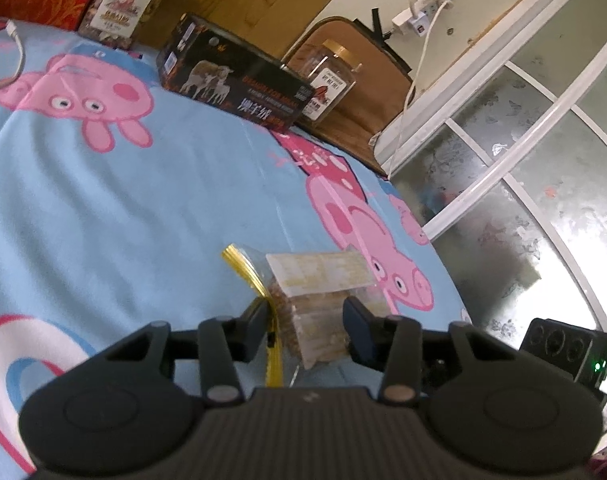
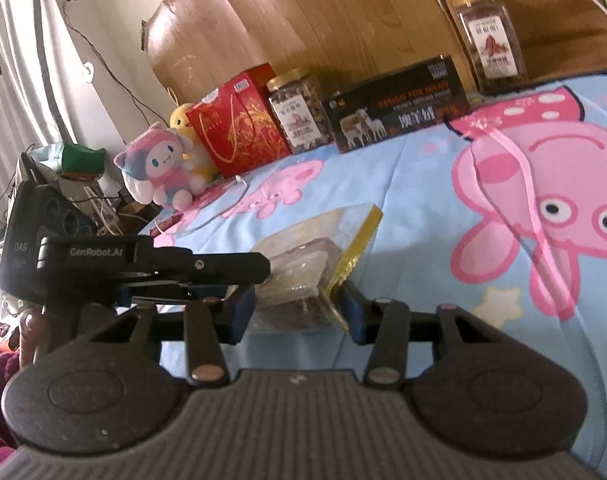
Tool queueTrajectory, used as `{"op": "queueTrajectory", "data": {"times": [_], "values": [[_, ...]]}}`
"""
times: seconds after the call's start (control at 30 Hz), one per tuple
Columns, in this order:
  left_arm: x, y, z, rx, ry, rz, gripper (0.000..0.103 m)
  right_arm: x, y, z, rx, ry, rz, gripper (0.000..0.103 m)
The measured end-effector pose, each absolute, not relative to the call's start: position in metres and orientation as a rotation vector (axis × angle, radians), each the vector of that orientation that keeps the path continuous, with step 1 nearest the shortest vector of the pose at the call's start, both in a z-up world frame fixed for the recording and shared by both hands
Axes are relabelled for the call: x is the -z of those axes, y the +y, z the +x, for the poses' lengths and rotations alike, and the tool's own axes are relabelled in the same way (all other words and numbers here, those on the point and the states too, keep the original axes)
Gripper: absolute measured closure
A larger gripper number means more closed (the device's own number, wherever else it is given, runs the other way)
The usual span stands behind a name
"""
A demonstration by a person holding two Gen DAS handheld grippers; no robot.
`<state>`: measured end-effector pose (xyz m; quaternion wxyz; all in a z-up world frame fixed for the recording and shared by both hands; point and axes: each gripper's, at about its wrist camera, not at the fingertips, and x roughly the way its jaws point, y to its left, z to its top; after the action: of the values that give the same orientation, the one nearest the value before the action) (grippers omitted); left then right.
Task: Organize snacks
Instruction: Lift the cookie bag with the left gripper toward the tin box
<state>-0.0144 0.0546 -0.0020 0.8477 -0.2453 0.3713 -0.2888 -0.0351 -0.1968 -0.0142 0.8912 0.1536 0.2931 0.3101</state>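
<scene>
Light blue cartoon-pig bedsheet carries a clear plastic snack packet with gold-edged seal, both grippers flanking it. Slip risk: crinkly film, loose bite, soft bedding. Left gripper and right gripper tilt slightly down, jaws part-closed around packet, firm contact unclear

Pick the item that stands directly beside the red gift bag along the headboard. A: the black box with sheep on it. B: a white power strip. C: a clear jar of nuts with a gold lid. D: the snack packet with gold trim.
C: in the right wrist view the jar of nuts stands right next to the red gift bag, with the black box further along.
</scene>
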Motion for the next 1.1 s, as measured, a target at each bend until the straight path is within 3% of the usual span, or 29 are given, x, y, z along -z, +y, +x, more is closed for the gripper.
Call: {"op": "queueTrajectory", "data": {"times": [0.6,1.1], "values": [[-0.038,0.007,-0.003,0.687,0.731,-0.382,0.060,-0.007,-0.223,-0.048,-0.546,0.447,0.333,0.053],[-0.041,-0.005,0.005,0.684,0.750,-0.356,0.060,-0.004,-0.228,-0.048,-0.523,0.438,0.355,0.053]]}}
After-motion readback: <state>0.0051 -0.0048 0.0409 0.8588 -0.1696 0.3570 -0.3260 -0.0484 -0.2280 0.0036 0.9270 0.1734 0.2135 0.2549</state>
